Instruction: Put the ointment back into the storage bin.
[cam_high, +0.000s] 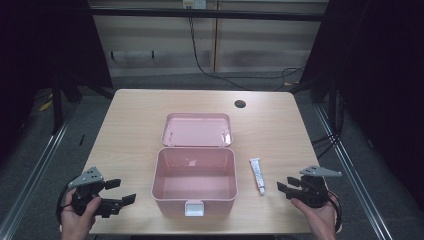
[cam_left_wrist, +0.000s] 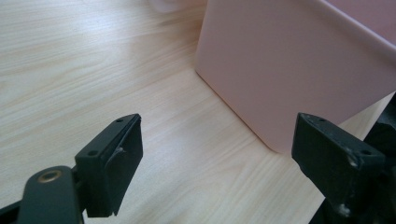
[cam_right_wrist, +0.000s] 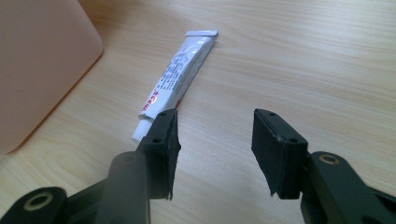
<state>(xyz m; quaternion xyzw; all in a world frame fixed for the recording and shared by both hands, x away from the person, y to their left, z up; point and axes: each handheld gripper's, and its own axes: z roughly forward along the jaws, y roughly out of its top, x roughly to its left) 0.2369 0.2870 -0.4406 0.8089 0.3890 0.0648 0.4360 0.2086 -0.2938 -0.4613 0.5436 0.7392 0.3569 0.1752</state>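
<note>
A pink box (cam_high: 194, 200) stands open at the table's middle, its lid (cam_high: 197, 130) folded back flat behind it and its inside bare. A white tube (cam_high: 257, 174) lies on the wood just right of the box. My left gripper (cam_high: 124, 191) is held low at the front left, open and holding nothing, its jaws toward the box's left wall (cam_left_wrist: 289, 70). My right gripper (cam_high: 285, 186) is at the front right, open and holding nothing; the tube (cam_right_wrist: 180, 79) lies just beyond its left jaw, the box corner (cam_right_wrist: 42, 65) farther left.
A white latch (cam_high: 194, 208) sticks out from the box's front wall. A round cable hole (cam_high: 240, 104) sits near the table's far right. Bare wood lies left and far of the box. Metal rails run along the floor on both sides.
</note>
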